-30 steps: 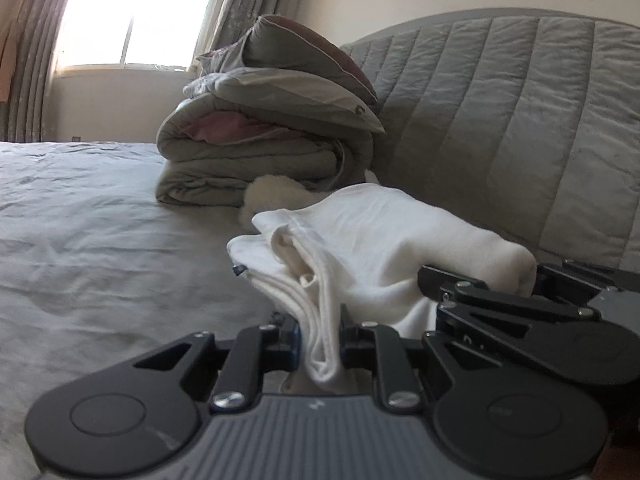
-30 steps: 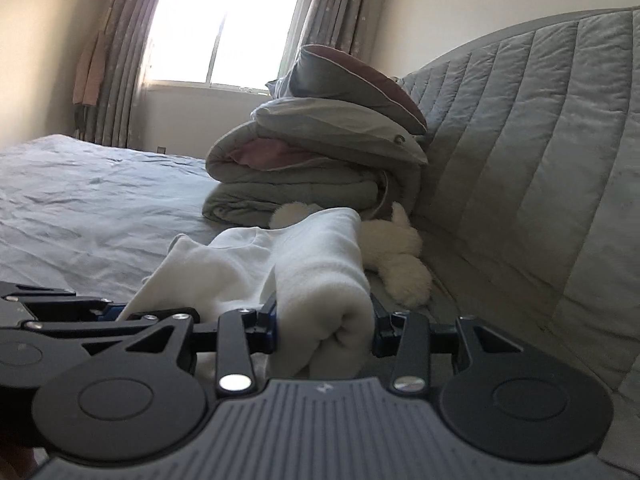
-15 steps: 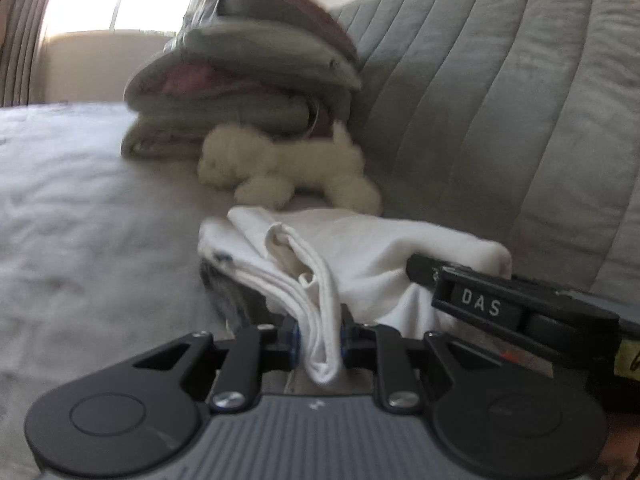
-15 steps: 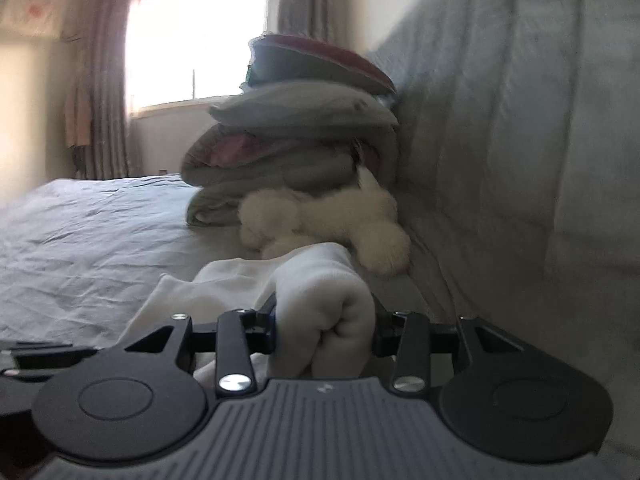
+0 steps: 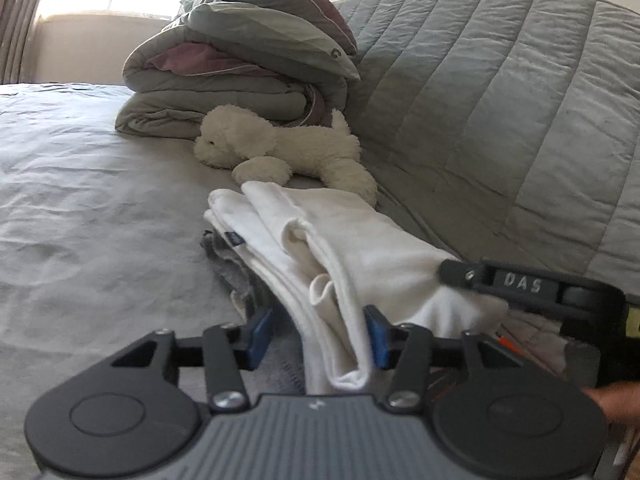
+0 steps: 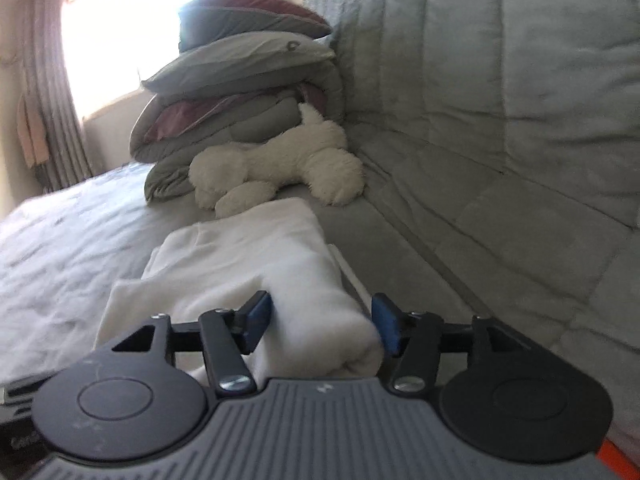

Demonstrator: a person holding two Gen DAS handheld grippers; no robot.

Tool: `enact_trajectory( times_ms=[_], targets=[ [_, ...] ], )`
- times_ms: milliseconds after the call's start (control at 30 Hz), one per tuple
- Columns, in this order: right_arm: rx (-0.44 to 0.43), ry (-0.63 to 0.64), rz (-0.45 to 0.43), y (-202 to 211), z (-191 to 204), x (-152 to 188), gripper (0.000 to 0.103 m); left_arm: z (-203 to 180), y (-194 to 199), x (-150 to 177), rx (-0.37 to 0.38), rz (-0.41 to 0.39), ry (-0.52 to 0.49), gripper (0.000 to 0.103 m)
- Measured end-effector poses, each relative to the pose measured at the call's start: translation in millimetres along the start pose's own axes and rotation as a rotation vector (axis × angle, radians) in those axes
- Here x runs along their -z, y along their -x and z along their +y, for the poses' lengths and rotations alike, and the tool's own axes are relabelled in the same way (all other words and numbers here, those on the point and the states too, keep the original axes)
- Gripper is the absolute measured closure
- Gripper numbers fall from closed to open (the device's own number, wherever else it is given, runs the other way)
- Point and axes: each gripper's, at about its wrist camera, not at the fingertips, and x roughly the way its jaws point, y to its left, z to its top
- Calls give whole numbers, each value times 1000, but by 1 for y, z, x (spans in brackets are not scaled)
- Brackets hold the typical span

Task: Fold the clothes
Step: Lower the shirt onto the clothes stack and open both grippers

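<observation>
Folded white soft-knit garment (image 5: 360, 248) on wrinkled grey bedsheet (image 5: 80, 200).
Left gripper (image 5: 316, 330) and right gripper (image 6: 322, 322) jaws opening (cloth between, unclamped); long axis runs ahead from fingertips.

Grey padded headboard (image 5: 500, 92), bright curtained window (image 6: 132, 36)

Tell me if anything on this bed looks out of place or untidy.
One thing: a grey garment sticks out crumpled from under the folded white garment, not lined up with it. The plush toy lies on its side against the stacked bedding. Nothing looks spilled or damaged.
</observation>
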Motion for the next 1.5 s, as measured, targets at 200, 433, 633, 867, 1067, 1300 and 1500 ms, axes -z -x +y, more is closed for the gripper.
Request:
enact_trajectory(
  times_ms=[200,433,633,867,1067,1300,1500],
  targets=[
    [123,58,-118,24,11,-12,46,21,31,-16,5,-22,60,49],
    [26,41,-21,15,25,-16,83,2,29,-45,111,-150,-58,50],
    [62,-57,76,4,16,-7,83,-10,-15,-29,99,-86,-187,51],
    [60,-64,98,-6,11,6,83,0,-27,-6,19,-45,-264,60],
    [68,-38,74,-13,15,9,83,-4,-23,6,-10,-84,-300,59],
    [24,-64,44,16,20,-6,77,-3,-23,3,-9,-77,-287,59],
    [-3,-136,198,-5,15,15,93,-5,-21,2,0,-63,-292,58]
  ],
)
